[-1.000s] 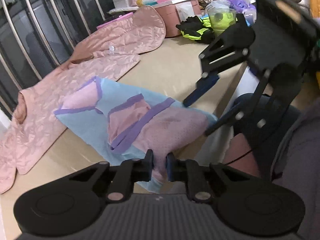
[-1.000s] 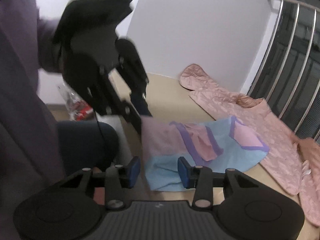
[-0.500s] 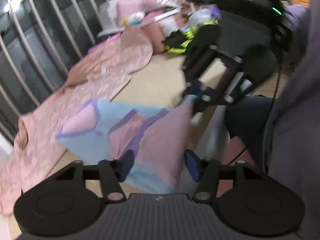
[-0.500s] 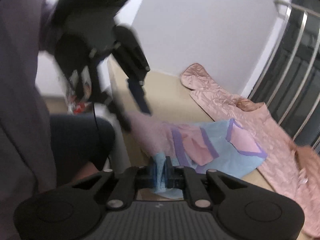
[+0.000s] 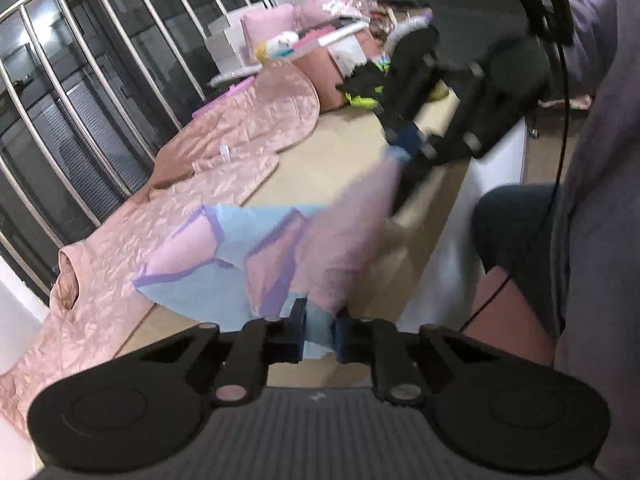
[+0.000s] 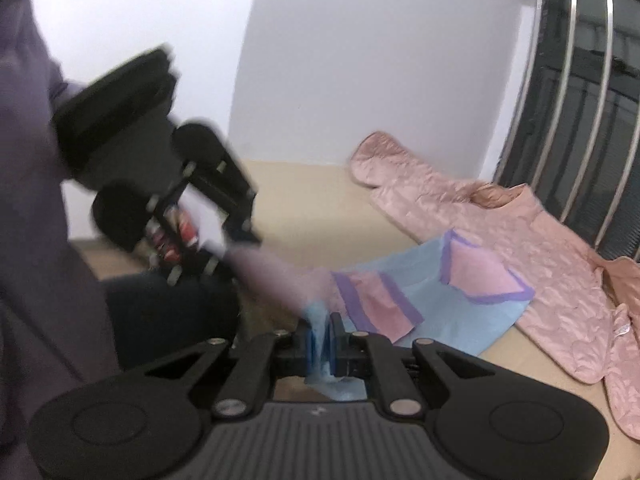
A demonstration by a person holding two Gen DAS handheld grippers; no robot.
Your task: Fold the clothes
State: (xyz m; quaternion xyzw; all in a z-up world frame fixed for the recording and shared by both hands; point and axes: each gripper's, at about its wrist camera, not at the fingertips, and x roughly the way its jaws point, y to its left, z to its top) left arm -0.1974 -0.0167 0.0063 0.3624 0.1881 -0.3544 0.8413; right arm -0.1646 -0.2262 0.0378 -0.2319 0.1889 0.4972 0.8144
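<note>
**Gripping a blue and pink garment at two points above the table**

Spreading across the far side of the beige table (image 5: 352, 160) is a quilted pink garment (image 5: 208, 184), lying flat along the metal railing (image 5: 92, 92). A cluttered pile with a pink box (image 5: 320, 76) sits at the table's far end in the left wrist view.

Overlapping the quilted piece's near edge lies the blue and pink garment (image 6: 460, 296), trimmed in purple. Its far part rests on the table; its near part is lifted off the surface and stretched between the two tools.

Clamped on a light blue fold of that garment is the left gripper (image 5: 320, 330), jaws nearly together. Pinching another blue edge the same way is the right gripper (image 6: 322, 338), jaws tight on the cloth.

A person's purple sleeve (image 6: 36, 240) fills the edge of the right wrist view.
</note>
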